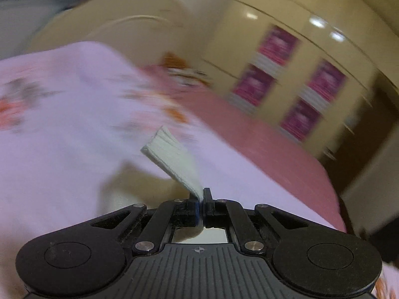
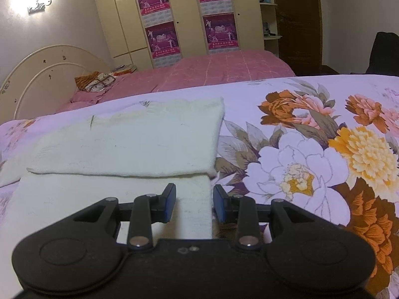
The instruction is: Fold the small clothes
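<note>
A pale white-green garment (image 2: 129,144) lies on the floral bedsheet (image 2: 311,149), partly folded: an upper layer overlaps a lower panel near my right gripper. My right gripper (image 2: 194,203) is open, its jaws either side of the lower panel's right edge, low over the cloth. In the blurred left wrist view, my left gripper (image 1: 201,195) is shut on a ribbed strip of the garment (image 1: 172,159), which sticks up and away from the jaws above the sheet (image 1: 62,129).
A second bed with a pink cover (image 2: 212,69) stands behind, with a cream headboard (image 2: 47,74) and a patterned pillow (image 2: 96,81). A cream wardrobe with magenta posters (image 2: 189,17) lines the far wall. A dark door (image 2: 296,20) is at the right.
</note>
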`<state>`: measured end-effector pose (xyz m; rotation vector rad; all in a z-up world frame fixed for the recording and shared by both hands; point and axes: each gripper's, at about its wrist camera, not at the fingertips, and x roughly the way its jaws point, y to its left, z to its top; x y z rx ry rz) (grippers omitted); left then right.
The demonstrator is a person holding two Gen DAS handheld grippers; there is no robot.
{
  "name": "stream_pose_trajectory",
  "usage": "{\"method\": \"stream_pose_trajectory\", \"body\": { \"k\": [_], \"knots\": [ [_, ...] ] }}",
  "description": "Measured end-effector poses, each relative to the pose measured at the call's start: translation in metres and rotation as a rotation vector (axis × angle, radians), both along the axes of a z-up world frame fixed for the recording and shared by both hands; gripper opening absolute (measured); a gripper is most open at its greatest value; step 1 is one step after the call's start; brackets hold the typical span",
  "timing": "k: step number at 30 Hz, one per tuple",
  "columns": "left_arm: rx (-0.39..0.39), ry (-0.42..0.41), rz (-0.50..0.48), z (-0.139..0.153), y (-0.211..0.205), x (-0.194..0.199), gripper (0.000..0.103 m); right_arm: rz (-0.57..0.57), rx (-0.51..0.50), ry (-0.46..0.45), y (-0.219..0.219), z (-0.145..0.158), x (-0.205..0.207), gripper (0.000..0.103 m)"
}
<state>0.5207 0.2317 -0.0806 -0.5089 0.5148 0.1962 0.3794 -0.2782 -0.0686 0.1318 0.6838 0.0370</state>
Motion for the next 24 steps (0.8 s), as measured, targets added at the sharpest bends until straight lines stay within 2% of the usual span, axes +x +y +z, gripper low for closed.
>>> {"method": "stream_pose_trajectory", "body": {
  "k": [5, 9, 14, 16, 18, 19, 20, 22, 24],
  "knots": [
    [0.171, -0.013, -0.262, 0.020, -0.125, 0.018, 0.002, -0.019, 0.009, -0.008, -0.008, 0.003, -0.004, 0.033],
    [0.311, 0.010, -0.449, 0.018, -0.216, 0.021, 0.002, -0.040, 0.023, -0.015, -0.016, 0.005, -0.008, 0.033],
    [0.389, 0.101, -0.617, 0.000, -0.295, 0.020, 0.003, -0.057, 0.045, -0.018, -0.025, 0.007, -0.013, 0.034],
    [0.419, 0.122, -0.645, -0.007, -0.311, 0.017, 0.003, -0.057, 0.060, -0.014, -0.027, 0.007, -0.014, 0.034],
    [0.444, 0.119, -0.675, -0.009, -0.328, 0.009, 0.028, -0.054, 0.075, -0.009, -0.027, 0.007, -0.014, 0.035],
    [0.428, 0.093, -0.704, -0.008, -0.334, 0.003, 0.058, -0.052, 0.080, -0.008, -0.027, 0.006, -0.014, 0.035],
    [0.409, 0.068, -0.730, -0.006, -0.339, -0.004, 0.072, -0.051, 0.084, -0.007, -0.026, 0.006, -0.013, 0.036],
    [0.411, 0.012, -0.761, 0.000, -0.344, -0.019, 0.072, -0.044, 0.094, -0.005, -0.023, 0.005, -0.011, 0.036],
    [0.394, -0.020, -0.735, 0.006, -0.335, -0.030, 0.072, -0.036, 0.104, -0.009, -0.018, 0.005, -0.009, 0.036]
  ]
}}
